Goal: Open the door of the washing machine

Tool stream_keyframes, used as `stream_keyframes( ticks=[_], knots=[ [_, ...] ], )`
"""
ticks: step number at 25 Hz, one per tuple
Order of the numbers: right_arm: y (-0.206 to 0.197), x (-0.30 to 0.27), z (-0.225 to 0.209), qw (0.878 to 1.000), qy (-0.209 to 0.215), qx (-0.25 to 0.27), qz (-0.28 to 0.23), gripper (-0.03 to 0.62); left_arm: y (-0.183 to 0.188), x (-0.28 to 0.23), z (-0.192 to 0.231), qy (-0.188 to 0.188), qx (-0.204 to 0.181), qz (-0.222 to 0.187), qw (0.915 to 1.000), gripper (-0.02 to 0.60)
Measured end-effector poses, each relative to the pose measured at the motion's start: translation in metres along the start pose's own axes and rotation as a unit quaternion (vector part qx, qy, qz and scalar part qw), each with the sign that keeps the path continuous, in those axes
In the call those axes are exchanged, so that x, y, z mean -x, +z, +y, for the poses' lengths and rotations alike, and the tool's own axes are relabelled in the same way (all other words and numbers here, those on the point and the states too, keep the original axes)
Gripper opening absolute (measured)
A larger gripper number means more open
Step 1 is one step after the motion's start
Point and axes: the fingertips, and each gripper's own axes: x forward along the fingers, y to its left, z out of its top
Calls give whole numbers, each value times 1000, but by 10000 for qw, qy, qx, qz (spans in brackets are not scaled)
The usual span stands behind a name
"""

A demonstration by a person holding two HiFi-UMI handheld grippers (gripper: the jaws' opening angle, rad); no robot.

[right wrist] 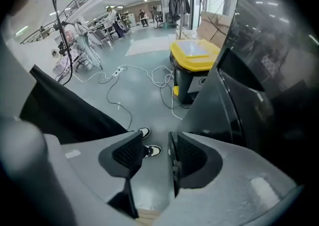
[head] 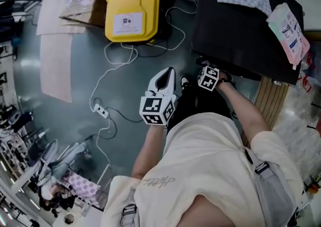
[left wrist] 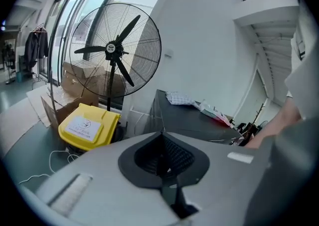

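Floor (head: 85,70), left tongs (left wrist: 162,145) closed, right tongs (right wrist: 157,139) parted

Washing machine (head: 241,30) dark, smooth, glossy; bin (head: 133,15) yellow glossy plastic; floor (head: 85,70) smooth, sheened.

In the head view we find the right gripper (right wrist: 152,154) reduced to its marker cube (head: 208,78); its jaws lie hidden. The yellow bin (head: 133,15) label is illegible. The fan (left wrist: 115,50) base sits behind it.
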Motion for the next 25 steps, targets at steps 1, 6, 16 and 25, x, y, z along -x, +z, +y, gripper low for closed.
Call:
stream_keyframes(
  ticks=[1,6,16,25],
  knots=[
    [-2,-7,0,9999,27,25,108,224,-2,1,2,55,31,25,10000,17],
    [-14,-33,-6,9979,60,84,632,215,-10,5,8,284,252,97,9992,17],
    [-35,-57,-9,9824,85,81,1865,186,-11,4,12,482,518,113,9974,17],
    [-33,-61,-8,9803,138,29,1972,156,-11,8,10,606,536,145,9966,17]
  ],
)
